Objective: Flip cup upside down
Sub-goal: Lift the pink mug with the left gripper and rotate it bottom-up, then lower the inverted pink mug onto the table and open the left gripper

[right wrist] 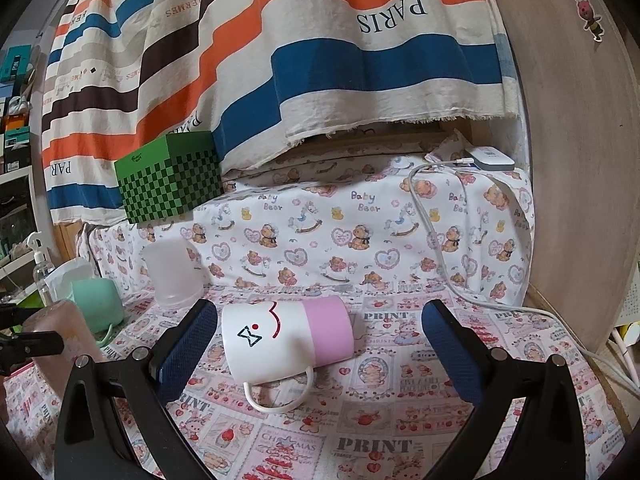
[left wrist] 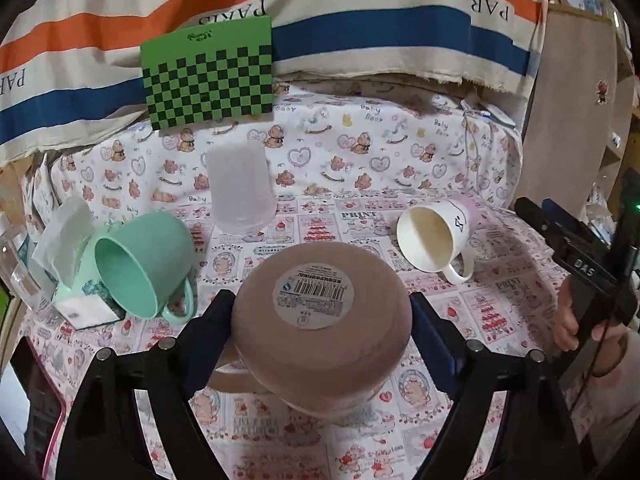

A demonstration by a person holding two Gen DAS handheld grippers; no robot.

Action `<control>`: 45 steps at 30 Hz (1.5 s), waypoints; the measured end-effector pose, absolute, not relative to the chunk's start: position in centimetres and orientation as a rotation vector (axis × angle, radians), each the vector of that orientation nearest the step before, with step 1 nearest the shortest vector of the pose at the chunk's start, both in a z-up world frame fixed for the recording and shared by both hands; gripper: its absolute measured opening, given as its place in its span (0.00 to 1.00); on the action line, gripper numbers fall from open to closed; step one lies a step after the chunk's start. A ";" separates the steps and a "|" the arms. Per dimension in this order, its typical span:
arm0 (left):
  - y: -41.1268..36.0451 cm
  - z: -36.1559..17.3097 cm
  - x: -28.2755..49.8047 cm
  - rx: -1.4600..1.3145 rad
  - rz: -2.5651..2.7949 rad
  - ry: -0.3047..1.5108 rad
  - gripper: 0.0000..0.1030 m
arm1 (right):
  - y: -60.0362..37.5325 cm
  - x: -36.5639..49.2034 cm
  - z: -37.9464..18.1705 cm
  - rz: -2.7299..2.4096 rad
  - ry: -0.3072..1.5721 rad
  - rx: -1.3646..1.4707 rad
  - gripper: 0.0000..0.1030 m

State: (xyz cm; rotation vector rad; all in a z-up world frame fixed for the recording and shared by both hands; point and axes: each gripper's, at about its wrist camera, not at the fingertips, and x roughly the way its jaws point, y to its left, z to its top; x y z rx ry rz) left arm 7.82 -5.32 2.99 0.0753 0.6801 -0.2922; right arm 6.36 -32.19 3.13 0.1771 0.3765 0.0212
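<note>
Printed cotton tablecloth (right wrist: 360, 420), left gripper (left wrist: 322, 320) clamping matte brown cup (left wrist: 320, 332), right gripper (right wrist: 320, 344) wide around glossy mug (right wrist: 286, 334)

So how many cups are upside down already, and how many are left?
Done: the clear plastic cup stands mouth down. In hand: the left claw is shut on the brown cup, whose stickered base faces up. Left: the green mug and the white and pink mug lie on their sides; the right claw is open around the latter.

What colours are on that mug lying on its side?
The mug is white with a pink band at its base, clearest in the right wrist view.
</note>
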 end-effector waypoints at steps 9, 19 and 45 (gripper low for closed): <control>-6.8 0.6 10.2 0.083 -0.288 0.646 0.82 | -32.2 6.3 3.2 0.020 0.376 0.169 1.00; -7.0 0.9 9.7 0.087 -0.257 0.557 0.95 | -31.7 6.2 3.3 0.029 0.372 0.149 1.00; 0.1 -0.2 0.8 -0.013 -0.082 0.335 1.00 | -31.0 5.7 3.6 0.072 0.357 0.121 1.00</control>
